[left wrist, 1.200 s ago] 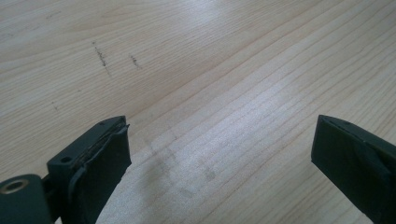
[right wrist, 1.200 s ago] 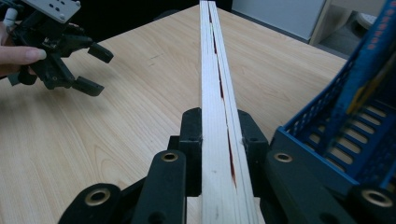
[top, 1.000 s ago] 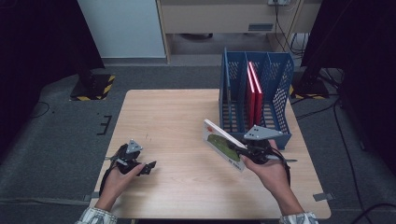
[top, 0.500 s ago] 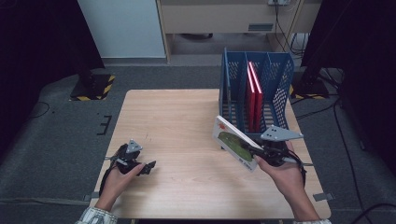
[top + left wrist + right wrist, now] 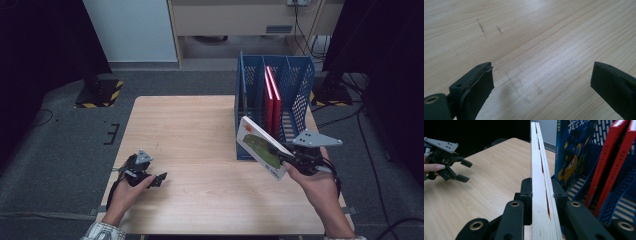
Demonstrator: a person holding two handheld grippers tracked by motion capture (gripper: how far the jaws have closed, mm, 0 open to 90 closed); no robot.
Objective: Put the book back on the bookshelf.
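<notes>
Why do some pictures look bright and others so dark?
High view: lit pale wooden table, surroundings nearly black. Left gripper view: soft glare patch on the wood grain, the left tool casting a faint shadow. Right gripper view: thin white-edged book blurred up close, background black.

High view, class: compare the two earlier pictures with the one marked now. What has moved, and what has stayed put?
The right gripper, shut on the book, has carried it rightward and away from the person, up to the front of the blue file rack. The left gripper stays open low over the table, and the red books remain standing in the rack.
</notes>
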